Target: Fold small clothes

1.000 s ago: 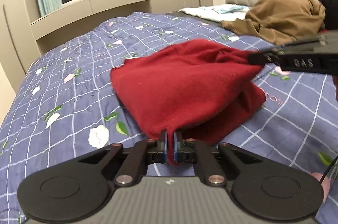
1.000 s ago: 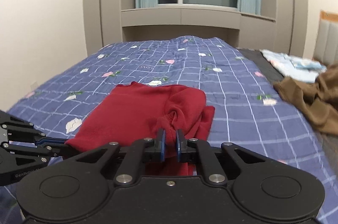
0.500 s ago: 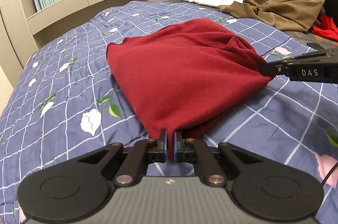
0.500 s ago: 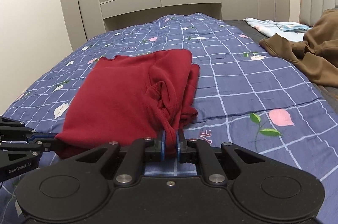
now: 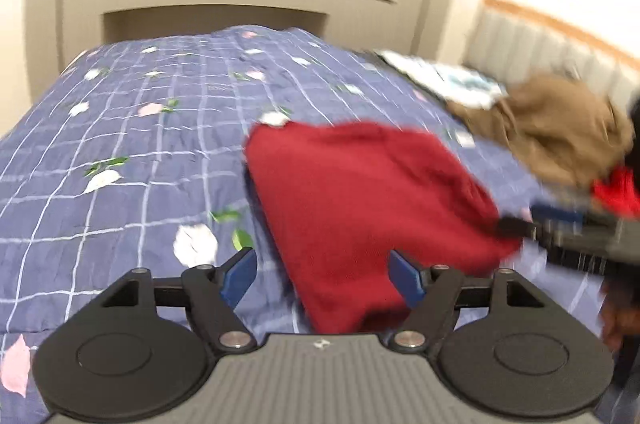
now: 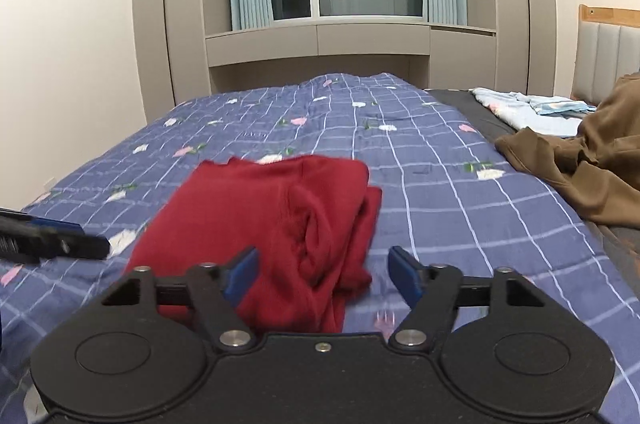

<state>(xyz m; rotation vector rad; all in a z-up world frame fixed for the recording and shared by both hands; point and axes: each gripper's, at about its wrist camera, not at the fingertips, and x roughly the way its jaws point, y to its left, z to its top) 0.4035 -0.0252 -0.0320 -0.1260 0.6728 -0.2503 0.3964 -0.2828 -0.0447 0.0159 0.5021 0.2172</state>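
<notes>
A dark red garment lies folded on the blue checked bedspread; it also shows in the right wrist view. My left gripper is open, its blue pads on either side of the garment's near edge, holding nothing. My right gripper is open over the garment's bunched near corner, holding nothing. The right gripper's tip shows at the garment's right edge in the left wrist view. The left gripper's tip shows at the left in the right wrist view.
A brown garment is heaped at the right by the padded headboard, also in the right wrist view. Light blue clothes lie beyond it. A bright red item sits at the far right. Cabinets and a window stand behind the bed.
Both grippers have opened and let go of the red garment, which now rests folded on the bed. The left wrist view has swung and is blurred by motion.
</notes>
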